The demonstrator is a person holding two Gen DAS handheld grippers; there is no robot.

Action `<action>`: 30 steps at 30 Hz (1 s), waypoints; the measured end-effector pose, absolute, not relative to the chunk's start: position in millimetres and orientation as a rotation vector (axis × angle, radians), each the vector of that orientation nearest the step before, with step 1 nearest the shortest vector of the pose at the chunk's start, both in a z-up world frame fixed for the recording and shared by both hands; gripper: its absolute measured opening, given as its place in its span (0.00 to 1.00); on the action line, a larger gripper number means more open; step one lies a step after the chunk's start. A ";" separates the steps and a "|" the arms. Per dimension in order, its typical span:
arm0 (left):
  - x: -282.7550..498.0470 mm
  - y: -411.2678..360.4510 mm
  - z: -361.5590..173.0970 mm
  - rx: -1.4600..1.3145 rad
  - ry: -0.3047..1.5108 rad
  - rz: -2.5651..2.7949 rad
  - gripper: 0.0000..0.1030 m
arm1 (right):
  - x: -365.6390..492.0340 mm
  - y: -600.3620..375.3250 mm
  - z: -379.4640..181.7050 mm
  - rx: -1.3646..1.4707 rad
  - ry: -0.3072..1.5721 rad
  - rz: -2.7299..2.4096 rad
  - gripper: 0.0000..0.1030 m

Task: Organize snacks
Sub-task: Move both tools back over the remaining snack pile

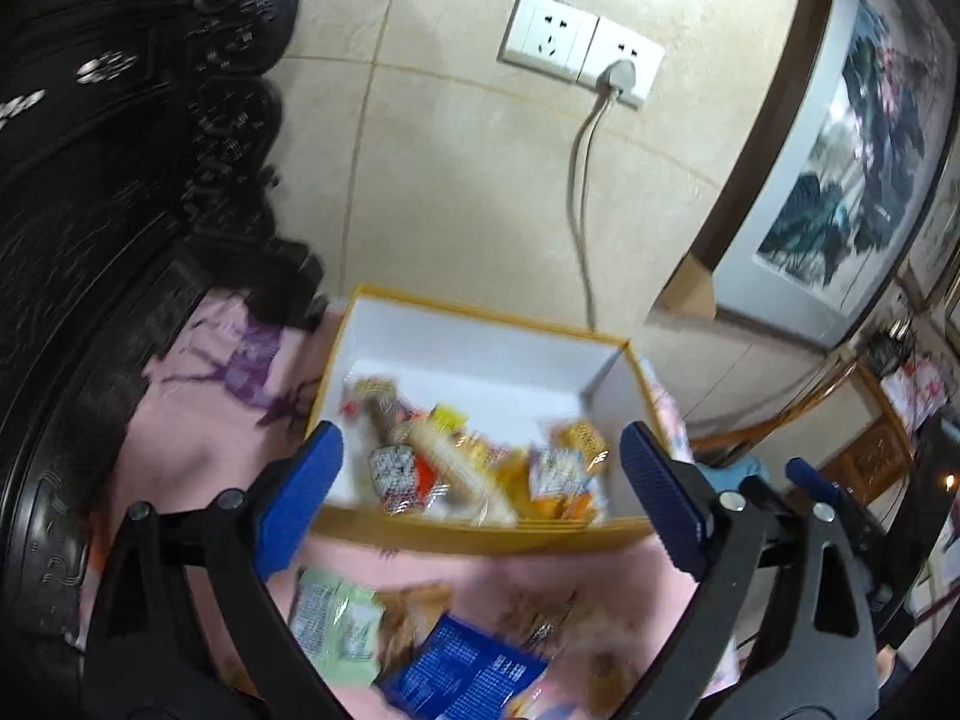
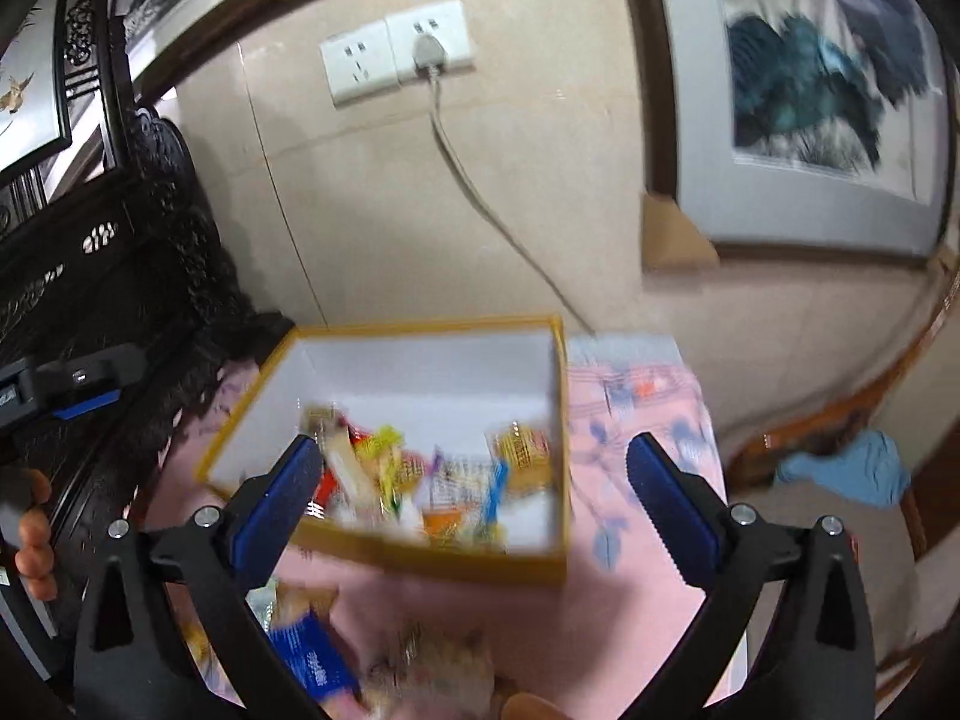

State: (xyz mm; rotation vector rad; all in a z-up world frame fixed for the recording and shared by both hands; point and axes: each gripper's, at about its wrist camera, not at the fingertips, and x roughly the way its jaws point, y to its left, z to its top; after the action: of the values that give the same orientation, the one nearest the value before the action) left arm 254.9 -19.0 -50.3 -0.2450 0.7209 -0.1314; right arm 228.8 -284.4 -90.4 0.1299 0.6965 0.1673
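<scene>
A yellow box point(image 1: 480, 531) with a white inside sits on a pink cloth and holds several wrapped snacks point(image 1: 456, 468). My left gripper point(image 1: 480, 480) is open and empty above the box's near side. Loose snacks lie on the cloth below it: a pale green pack point(image 1: 336, 618) and a blue pack point(image 1: 462, 672). In the right wrist view the same box point(image 2: 420, 558) holds the snacks point(image 2: 432, 480). My right gripper point(image 2: 474, 486) is open and empty over the box. A blue pack point(image 2: 312, 654) lies below it. The frames are blurred.
Dark carved furniture point(image 1: 108, 210) stands at the left. A wall socket with a plugged cord point(image 1: 582, 54) is on the tiled wall behind. Framed paintings point(image 2: 810, 90) lean at the right. The pink cloth point(image 2: 636, 450) extends right of the box.
</scene>
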 end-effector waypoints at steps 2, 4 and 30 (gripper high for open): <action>229.5 -13.4 -64.1 -0.214 0.725 -0.113 0.94 | 209.1 -289.9 -108.1 0.153 0.740 0.194 0.99; 205.2 -9.3 -80.3 -0.184 0.752 -0.081 0.94 | 186.4 -299.9 -133.1 0.265 0.792 0.293 0.99; 75.7 21.4 -148.6 -0.101 0.916 0.000 0.94 | 150.9 -265.0 -257.2 0.045 1.078 0.107 0.99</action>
State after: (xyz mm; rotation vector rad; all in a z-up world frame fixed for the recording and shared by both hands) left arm 75.7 21.4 -148.6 -0.1005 0.9163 -0.0002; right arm 150.9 -265.0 -257.2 0.0455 1.0782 0.1069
